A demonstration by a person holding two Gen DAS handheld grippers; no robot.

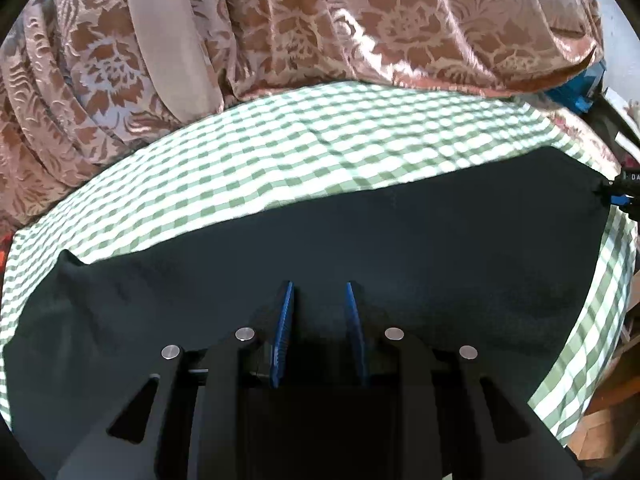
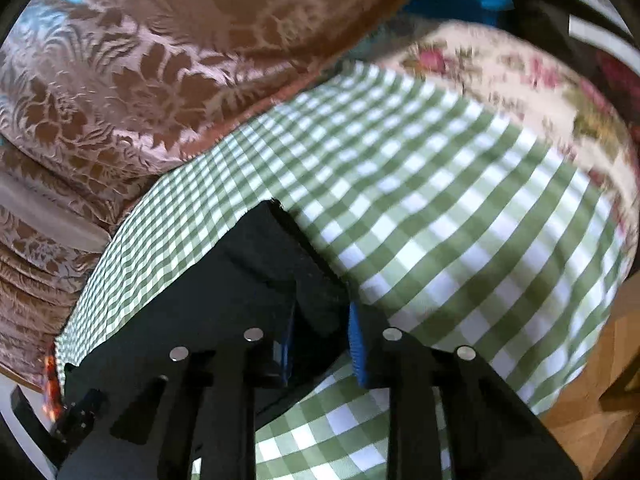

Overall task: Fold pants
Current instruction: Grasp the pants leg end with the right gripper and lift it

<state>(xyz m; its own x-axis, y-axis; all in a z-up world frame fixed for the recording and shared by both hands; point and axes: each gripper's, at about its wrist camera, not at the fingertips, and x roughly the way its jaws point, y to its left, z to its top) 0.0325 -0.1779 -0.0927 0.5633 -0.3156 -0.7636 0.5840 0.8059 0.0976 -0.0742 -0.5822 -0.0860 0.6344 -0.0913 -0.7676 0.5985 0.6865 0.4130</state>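
Note:
Dark pants (image 1: 360,240) lie flat across a green-and-white checked cloth (image 1: 280,152). In the left wrist view my left gripper (image 1: 320,312) sits at their near edge. Its blue pads stand a little apart with dark cloth filling the gap, shut on the pants. At the far right corner of the pants my right gripper (image 1: 622,194) shows small. In the right wrist view the pants (image 2: 224,292) end in a corner that runs between the blue pads of my right gripper (image 2: 322,336). That gripper is shut on this corner.
A pink-brown floral cover (image 1: 360,20) is heaped behind the checked cloth (image 2: 440,220). Cream flowered fabric (image 2: 520,80) lies beyond the cloth's right end. Wooden floor (image 2: 592,380) shows past the right edge. A blue object (image 1: 576,88) sits at the back right.

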